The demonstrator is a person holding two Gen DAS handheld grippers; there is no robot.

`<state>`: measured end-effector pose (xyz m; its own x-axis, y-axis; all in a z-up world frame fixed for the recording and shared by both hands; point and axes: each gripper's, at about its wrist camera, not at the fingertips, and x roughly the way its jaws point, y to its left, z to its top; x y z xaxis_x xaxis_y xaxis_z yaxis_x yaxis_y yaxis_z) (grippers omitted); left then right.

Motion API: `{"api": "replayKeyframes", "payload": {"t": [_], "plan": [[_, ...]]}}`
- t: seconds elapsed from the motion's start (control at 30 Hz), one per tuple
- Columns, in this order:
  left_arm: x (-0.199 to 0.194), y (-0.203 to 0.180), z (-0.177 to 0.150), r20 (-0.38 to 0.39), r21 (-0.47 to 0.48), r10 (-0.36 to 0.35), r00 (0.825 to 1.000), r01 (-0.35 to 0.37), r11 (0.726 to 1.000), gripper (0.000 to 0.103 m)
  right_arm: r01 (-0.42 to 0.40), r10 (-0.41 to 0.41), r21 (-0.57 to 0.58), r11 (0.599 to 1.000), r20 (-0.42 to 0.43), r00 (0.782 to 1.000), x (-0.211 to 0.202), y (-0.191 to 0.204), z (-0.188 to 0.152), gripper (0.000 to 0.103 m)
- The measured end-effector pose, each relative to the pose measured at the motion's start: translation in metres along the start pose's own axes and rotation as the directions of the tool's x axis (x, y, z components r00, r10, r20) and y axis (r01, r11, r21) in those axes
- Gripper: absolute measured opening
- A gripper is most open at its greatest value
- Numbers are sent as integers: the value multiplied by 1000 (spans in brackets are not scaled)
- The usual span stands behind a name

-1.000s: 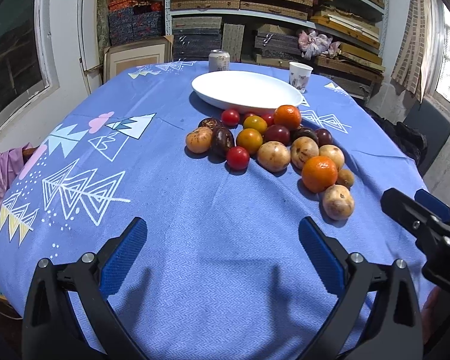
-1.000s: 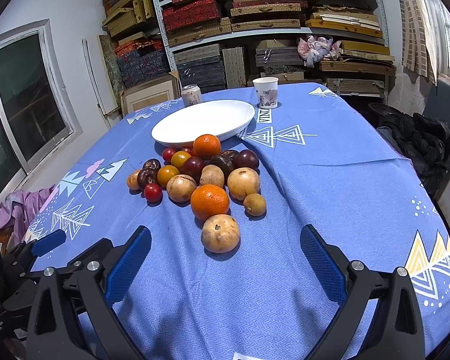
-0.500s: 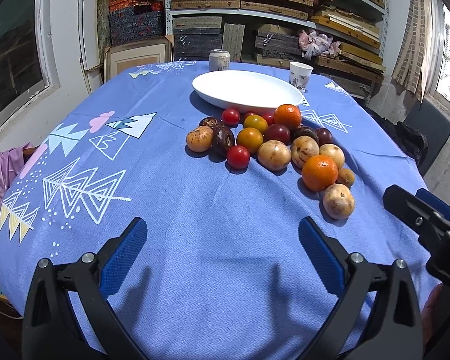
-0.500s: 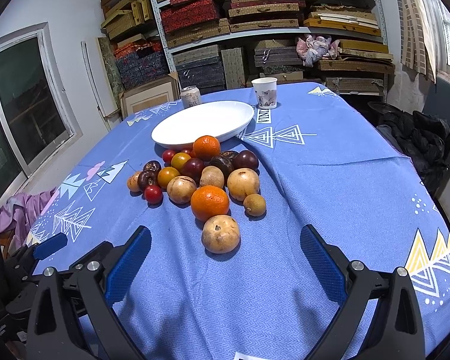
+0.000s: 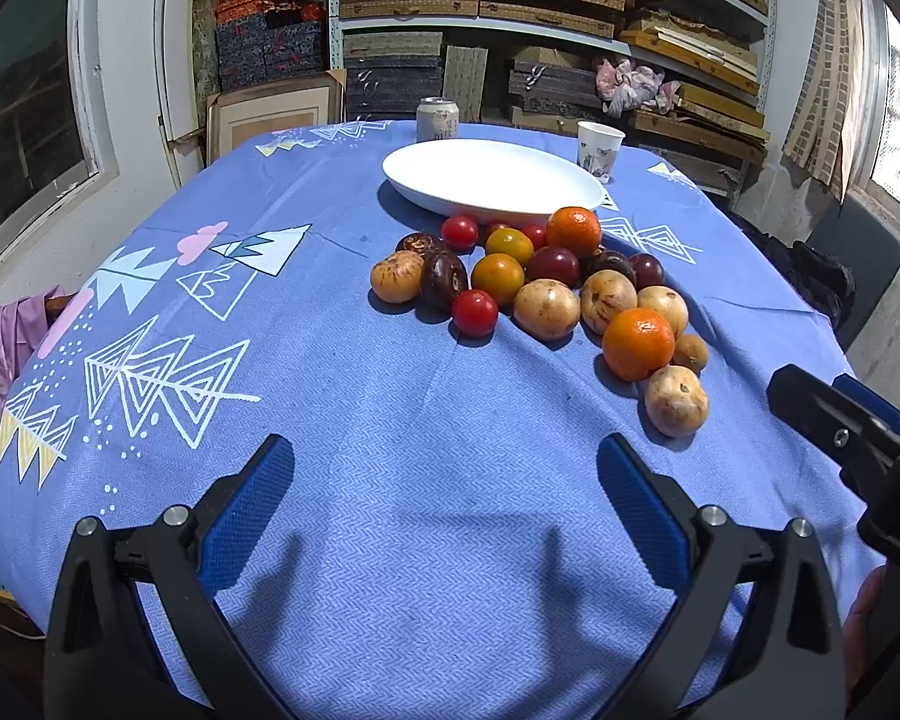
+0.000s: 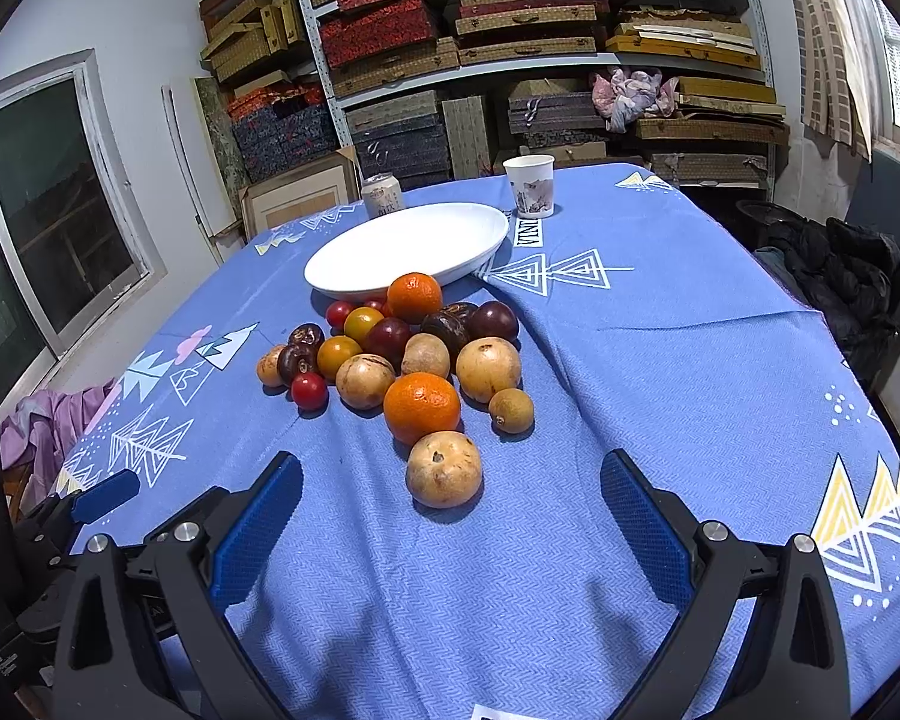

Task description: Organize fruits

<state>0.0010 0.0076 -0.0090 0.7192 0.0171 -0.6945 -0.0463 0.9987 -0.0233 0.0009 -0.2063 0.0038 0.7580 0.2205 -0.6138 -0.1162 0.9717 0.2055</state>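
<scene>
Right wrist: round mottled tan fruit [image 6: 444, 469], woven tablecloth [image 6: 660, 372].

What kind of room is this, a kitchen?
More likely a storeroom than a kitchen: metal shelves stacked with woven boxes line the back wall, behind a table in a blue cloth.

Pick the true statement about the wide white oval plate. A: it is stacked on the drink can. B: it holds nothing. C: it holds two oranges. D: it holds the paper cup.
B: the wide white oval plate shows only bare white inside, with the fruit pile on the blue tablecloth in front.
</scene>
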Motion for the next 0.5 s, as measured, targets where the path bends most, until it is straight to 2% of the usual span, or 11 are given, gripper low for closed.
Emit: {"api": "replayKeyframes", "payload": {"t": [0.5], "plan": [[1,-1,-1,-2,1,-1,1000,1,1000,99,-3,3,3,1000,1,1000,-1,2,1,100]]}}
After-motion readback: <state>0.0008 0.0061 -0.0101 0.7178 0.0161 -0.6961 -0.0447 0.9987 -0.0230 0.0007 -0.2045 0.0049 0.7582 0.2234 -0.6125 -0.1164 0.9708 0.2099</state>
